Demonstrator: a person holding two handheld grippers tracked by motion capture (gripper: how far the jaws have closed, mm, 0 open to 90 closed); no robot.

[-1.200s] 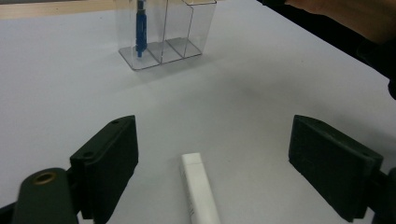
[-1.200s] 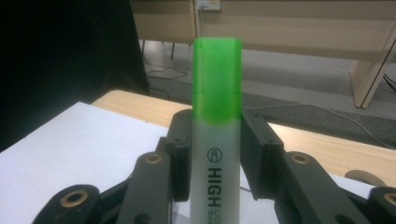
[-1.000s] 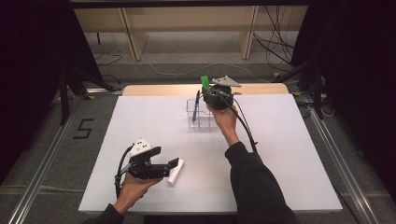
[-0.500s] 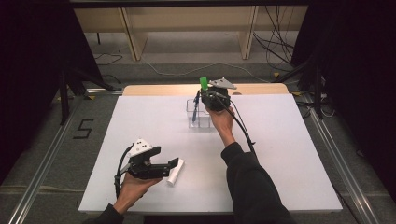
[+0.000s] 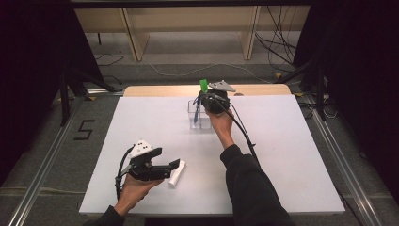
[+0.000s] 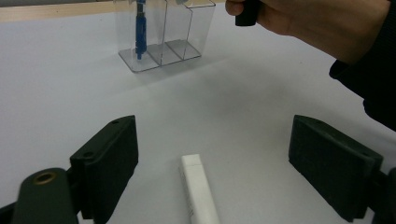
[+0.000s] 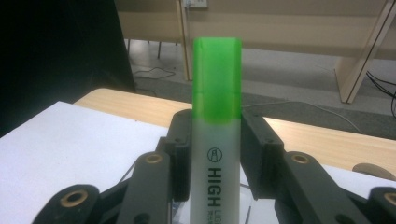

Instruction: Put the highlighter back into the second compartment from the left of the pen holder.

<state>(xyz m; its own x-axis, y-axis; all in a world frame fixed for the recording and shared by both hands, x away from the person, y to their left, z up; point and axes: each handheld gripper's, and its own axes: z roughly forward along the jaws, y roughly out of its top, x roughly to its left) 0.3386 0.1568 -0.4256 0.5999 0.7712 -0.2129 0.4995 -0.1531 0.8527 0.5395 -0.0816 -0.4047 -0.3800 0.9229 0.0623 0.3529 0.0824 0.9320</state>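
My right gripper point(image 5: 210, 97) hovers over a clear compartment organiser point(image 5: 198, 117) at the back of the table. It is shut on a green-capped highlighter point(image 5: 203, 85), cap upward. In the right gripper view the highlighter point(image 7: 217, 116) stands upright with both jaws of the right gripper point(image 7: 217, 140) pressed to its white barrel. A blue pen point(image 6: 139, 28) stands in the organiser point(image 6: 161, 35). Near the front left, my left gripper point(image 5: 173, 168) is open. A white marker point(image 6: 198, 186) lies on the table between the wide-apart jaws of the left gripper point(image 6: 215, 128), untouched.
The white table top point(image 5: 282, 155) has a wooden strip point(image 5: 155, 90) along its far edge. Beyond it are the floor, cables and wooden shelf legs point(image 5: 249, 37). The person's right forearm point(image 5: 244, 174) crosses the middle of the table.
The right gripper with the highlighter has shifted very slightly over the organiser. The left gripper and white marker are unmoved.
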